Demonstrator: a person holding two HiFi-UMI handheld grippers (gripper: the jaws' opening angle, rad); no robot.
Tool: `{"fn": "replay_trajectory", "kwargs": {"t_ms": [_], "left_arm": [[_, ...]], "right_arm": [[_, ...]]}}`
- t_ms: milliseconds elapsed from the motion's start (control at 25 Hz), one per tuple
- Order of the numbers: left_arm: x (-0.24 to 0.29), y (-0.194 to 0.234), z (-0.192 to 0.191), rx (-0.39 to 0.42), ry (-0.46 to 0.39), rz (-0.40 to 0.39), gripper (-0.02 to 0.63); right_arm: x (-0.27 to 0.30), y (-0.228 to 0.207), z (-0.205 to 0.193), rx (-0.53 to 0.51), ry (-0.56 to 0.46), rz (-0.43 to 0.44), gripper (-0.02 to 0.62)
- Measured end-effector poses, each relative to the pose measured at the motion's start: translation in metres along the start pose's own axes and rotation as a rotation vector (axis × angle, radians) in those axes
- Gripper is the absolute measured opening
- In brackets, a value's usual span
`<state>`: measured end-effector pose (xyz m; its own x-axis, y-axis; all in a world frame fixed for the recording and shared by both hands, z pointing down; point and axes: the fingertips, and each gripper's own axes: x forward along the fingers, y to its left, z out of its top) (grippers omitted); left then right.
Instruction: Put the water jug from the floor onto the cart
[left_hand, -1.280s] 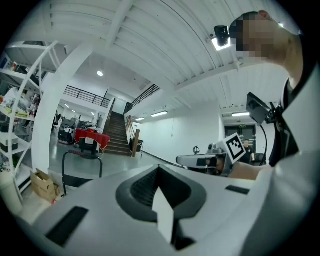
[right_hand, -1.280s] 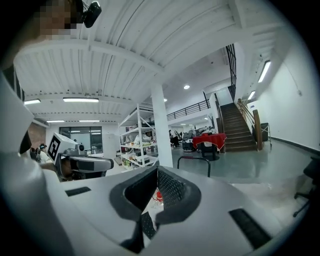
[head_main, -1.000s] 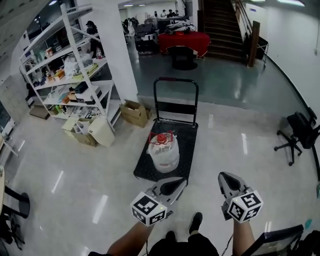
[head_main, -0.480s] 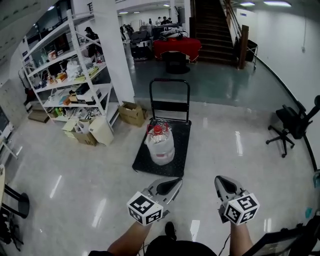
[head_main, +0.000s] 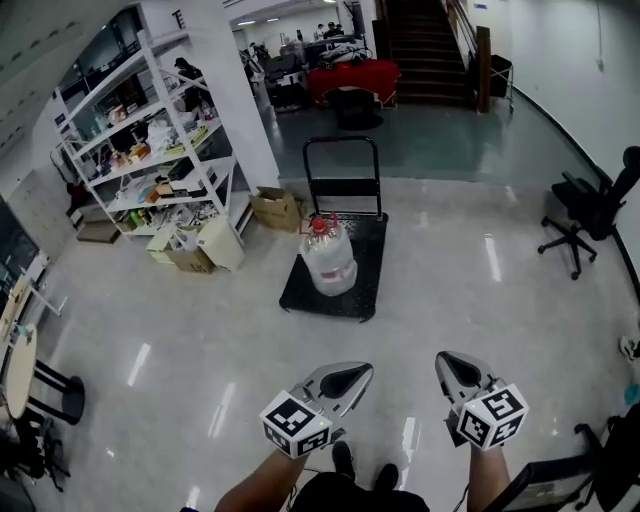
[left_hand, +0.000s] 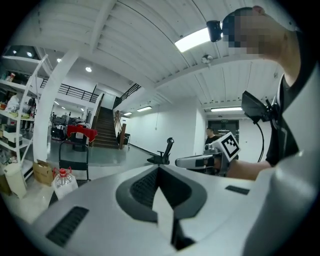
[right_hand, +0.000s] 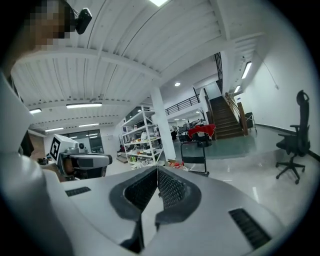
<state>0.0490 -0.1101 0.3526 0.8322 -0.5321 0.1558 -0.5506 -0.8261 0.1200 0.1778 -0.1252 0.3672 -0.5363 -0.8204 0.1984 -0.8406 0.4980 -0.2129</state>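
Shiny floor (head_main: 200, 330) holds cart (head_main: 372, 250) carrying water jug (head_main: 329, 262).

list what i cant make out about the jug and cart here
Head view: water jug too small to read its fill level or label.
Head view: cart wheels hidden under its deck.
Right gripper view: cart deck hidden behind the right gripper, its own body.

Head view down, gripper views toward cart (head_main: 368, 266)

Glossy pale floor (head_main: 140, 300), white shelving (head_main: 155, 150) at ten o'clock, cardboard boxes (head_main: 277, 209), pillar (head_main: 243, 105) at eleven, red-draped table (head_main: 352, 77) and staircase (head_main: 420, 45) at twelve, office chair (head_main: 590, 205) at two.
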Motion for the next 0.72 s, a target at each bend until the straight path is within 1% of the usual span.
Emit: {"fn": "replay_trajectory", "kwargs": {"t_ms": [120,200,280,320,520,720], "left_arm": [[-0.030,-0.022,-0.005,0.008,0.007,0.019,0.002],[-0.048,-0.037,-0.014,0.052,0.029,0.031,0.002],[-0.068,-0.056,-0.023,0.090,0.036,0.016,0.002],[-0.078,-0.065,-0.027,0.092,0.029,0.004,0.002],[-0.149,-0.105,-0.059,0.048,0.020,-0.040,0.002],[-0.216,-0.131,-0.087,0.001,0.027,-0.073,0.002]], "right_arm": [[-0.023,0.030,-0.007,-0.018,-0.004,0.003,0.003],[-0.036,0.048,-0.013,-0.017,-0.017,-0.001,0.003],[-0.048,0.068,-0.021,-0.023,-0.030,-0.008,0.003],[-0.055,0.078,-0.024,-0.030,-0.035,-0.013,0.003],[-0.101,0.145,-0.059,-0.029,-0.035,-0.072,0.003],[-0.142,0.210,-0.098,-0.002,-0.001,-0.123,0.003]]}}
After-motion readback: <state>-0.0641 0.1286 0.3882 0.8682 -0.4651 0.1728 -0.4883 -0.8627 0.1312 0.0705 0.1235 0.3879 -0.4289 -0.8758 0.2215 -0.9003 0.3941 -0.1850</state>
